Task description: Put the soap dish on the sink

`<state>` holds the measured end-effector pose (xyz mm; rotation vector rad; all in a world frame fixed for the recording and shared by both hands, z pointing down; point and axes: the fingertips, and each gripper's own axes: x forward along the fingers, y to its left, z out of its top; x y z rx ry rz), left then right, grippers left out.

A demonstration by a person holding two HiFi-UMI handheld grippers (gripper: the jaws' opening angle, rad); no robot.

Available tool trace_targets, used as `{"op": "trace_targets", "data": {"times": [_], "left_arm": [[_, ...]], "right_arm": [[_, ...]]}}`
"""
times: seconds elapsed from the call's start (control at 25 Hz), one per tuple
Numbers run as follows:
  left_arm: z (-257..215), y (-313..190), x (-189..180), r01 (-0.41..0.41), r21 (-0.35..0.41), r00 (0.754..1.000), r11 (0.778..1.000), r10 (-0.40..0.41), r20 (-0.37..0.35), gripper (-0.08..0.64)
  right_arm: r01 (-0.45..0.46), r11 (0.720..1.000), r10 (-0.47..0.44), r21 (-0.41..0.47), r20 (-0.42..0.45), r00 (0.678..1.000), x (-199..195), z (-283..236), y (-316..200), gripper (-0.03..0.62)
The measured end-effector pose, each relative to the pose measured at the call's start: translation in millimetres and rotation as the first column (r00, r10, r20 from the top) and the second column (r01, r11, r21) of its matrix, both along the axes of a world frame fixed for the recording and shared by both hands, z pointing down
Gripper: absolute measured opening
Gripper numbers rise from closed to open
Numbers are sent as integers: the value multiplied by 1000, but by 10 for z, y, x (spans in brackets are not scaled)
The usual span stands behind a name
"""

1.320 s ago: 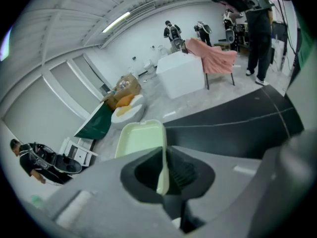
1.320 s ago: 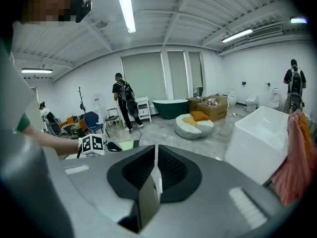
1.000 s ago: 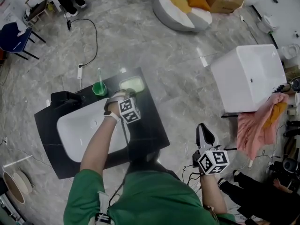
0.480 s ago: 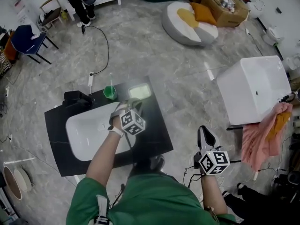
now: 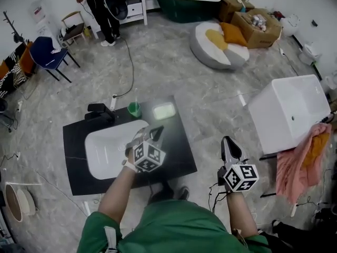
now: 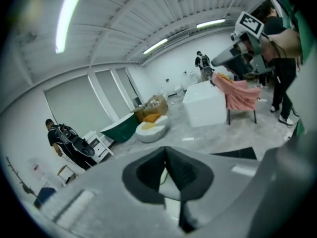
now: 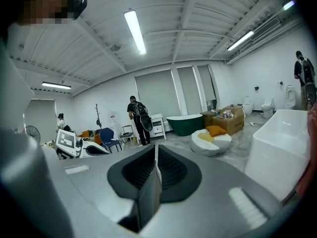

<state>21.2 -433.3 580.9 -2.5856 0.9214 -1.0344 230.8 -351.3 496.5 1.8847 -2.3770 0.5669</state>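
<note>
The pale green soap dish point(image 5: 164, 111) lies flat on the far right corner of the black sink counter point(image 5: 176, 154), beside the white basin point(image 5: 105, 151). My left gripper point(image 5: 156, 133) hovers over the counter just right of the basin, a short way nearer me than the dish and not touching it. Its jaws stand a little apart with nothing between them point(image 6: 166, 155). My right gripper point(image 5: 227, 143) hangs over the floor to the right of the sink, shut and empty point(image 7: 155, 152).
A green cup point(image 5: 134, 109) and a black faucet point(image 5: 100, 113) stand at the counter's far edge. A white tub point(image 5: 290, 112) with a pink cloth point(image 5: 303, 157) stands to the right. A person point(image 5: 105, 4), a blue chair point(image 5: 50, 54) and a round cushion point(image 5: 220, 45) are farther off.
My left gripper has drawn back from the soap dish toward me and tipped upward; the dish stays on the counter. The head view has lifted. The right gripper has hardly moved.
</note>
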Motion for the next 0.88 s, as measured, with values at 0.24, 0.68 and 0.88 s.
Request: {"op": "trace_targets", "data": {"times": [0.24, 0.68, 0.88], "left_arm": [[-750, 421, 150, 22, 100, 993, 995, -11, -117, -3], [-1969, 782, -39, 247, 204, 893, 947, -141, -428, -2], [-2346, 916, -160, 327, 202, 820, 923, -171, -547, -2]], "right_arm": [[52, 993, -51, 103, -15, 999, -41, -454, 170, 21], [88, 945, -67, 315, -77, 995, -29, -1291, 414, 21], [83, 931, -58, 355, -81, 995, 67, -1479, 560, 21]]}}
